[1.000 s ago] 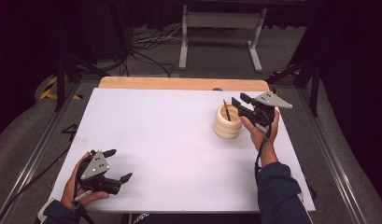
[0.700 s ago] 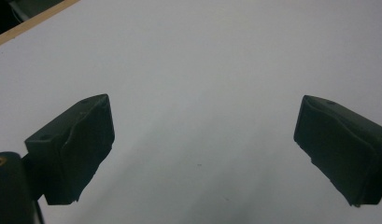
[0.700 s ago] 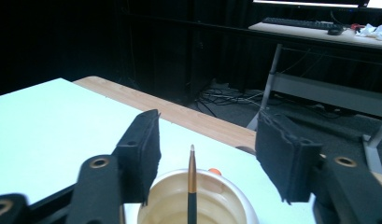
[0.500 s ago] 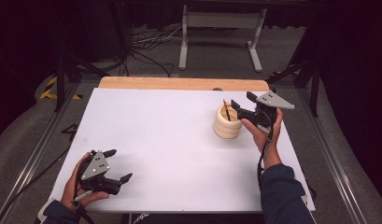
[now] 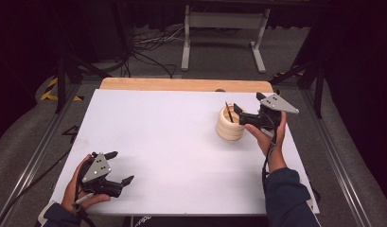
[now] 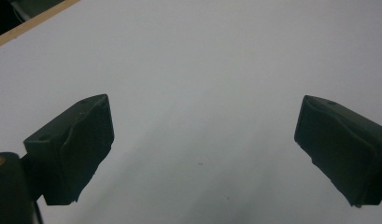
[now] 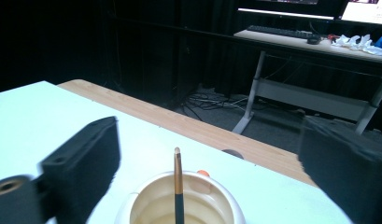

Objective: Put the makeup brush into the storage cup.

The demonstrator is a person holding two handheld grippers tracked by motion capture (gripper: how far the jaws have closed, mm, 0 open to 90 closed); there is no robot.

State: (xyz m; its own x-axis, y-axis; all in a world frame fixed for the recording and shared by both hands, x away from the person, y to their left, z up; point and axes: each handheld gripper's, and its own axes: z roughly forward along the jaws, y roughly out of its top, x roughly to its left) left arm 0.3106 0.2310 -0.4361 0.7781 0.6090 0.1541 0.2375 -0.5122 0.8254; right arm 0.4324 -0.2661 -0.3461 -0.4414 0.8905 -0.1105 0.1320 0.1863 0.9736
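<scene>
A cream ribbed cup (image 5: 230, 126) stands on the white tabletop (image 5: 172, 137) at the right. A thin brown and black pencil (image 5: 227, 112) stands upright in it, free of the jaws. My right gripper (image 5: 238, 114) is held just right of the cup, pointing left over its rim. Its jaws have just been opening and stand wide. In the right gripper view the pencil (image 7: 178, 179) rises from the cup (image 7: 216, 198) between the spread jaws of the right gripper (image 7: 212, 156), touching neither. My left gripper (image 5: 121, 166) rests open at the near left corner, and in its own view the left gripper (image 6: 205, 140) has bare tabletop between the jaws.
A wooden strip (image 5: 181, 85) runs along the table's far edge. Beyond it are a desk frame (image 5: 224, 33) and floor cables (image 5: 148, 47). A desk with a keyboard and monitors (image 7: 310, 39) shows far off in the right gripper view.
The right gripper's jaws have spread apart beside the cup, and the pencil stays standing in it. The left hand has not moved.
</scene>
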